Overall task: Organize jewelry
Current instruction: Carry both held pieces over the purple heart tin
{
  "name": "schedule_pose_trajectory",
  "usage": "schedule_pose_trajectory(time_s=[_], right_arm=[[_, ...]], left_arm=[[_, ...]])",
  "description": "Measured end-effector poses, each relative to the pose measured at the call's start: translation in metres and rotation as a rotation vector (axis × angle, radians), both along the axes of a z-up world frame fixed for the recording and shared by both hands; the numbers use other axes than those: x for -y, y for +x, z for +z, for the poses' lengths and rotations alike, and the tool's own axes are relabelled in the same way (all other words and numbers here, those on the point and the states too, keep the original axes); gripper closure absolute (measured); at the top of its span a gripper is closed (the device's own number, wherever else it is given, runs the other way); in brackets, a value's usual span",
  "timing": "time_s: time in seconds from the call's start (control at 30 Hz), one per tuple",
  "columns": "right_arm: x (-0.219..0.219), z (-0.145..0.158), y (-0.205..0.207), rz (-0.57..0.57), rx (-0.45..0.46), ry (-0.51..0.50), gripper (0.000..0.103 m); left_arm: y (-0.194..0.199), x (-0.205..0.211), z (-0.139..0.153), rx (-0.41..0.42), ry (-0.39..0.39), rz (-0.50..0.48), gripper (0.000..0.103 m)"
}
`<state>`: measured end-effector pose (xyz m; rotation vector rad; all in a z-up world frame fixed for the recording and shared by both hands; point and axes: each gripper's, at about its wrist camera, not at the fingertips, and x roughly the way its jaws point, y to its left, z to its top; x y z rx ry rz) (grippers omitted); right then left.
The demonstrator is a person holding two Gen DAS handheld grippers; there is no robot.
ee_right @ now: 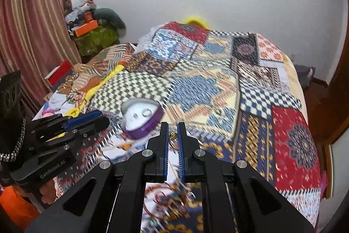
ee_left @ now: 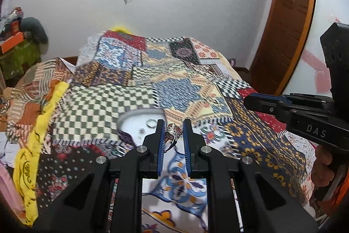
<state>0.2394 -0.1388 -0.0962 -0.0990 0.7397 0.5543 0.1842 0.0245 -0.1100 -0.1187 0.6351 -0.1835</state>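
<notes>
Risk dropping silver ring [ee_left: 172, 133] clamped in left gripper [ee_left: 173, 127] or gold ring [ee_right: 173, 136] clamped in right gripper [ee_right: 173, 130] short of box [ee_right: 141, 121] ahead-left through pad slip.

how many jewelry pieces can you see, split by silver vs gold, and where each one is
silver rings: 3, one with stones held in the left tool, two in the jewelry box: a plain band and a small stone ring
gold rings: 1, held in the right tool
total: 4
</notes>
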Motion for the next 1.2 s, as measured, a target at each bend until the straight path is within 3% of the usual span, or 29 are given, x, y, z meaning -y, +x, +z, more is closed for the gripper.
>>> schedule_pose_trajectory(time_s=[0.37, 0.6, 0.93, 1.2], right_arm=[[-0.044, 0.01, 0.024, 0.068, -0.004, 0.025, 0.096], [-0.068, 0.004, 0.047, 0.104, -0.056, 0.008, 0.096], [-0.09, -0.03, 0.081, 0.119, -0.232, -0.048, 0.096], [-0.088, -0.064, 0.104, 0.096, -0.413, -0.013, 0.096]], left_arm=[[0.023, -0.03, 0.005, 0.018, 0.022, 0.073, 0.088], [0.045, -0.035, -0.009, -0.029, 0.03, 0.073, 0.088], [0.079, -0.039, -0.047, -0.154, 0.011, 0.049, 0.088], [0.095, -0.042, -0.067, -0.222, -0.021, 0.036, 0.088]])
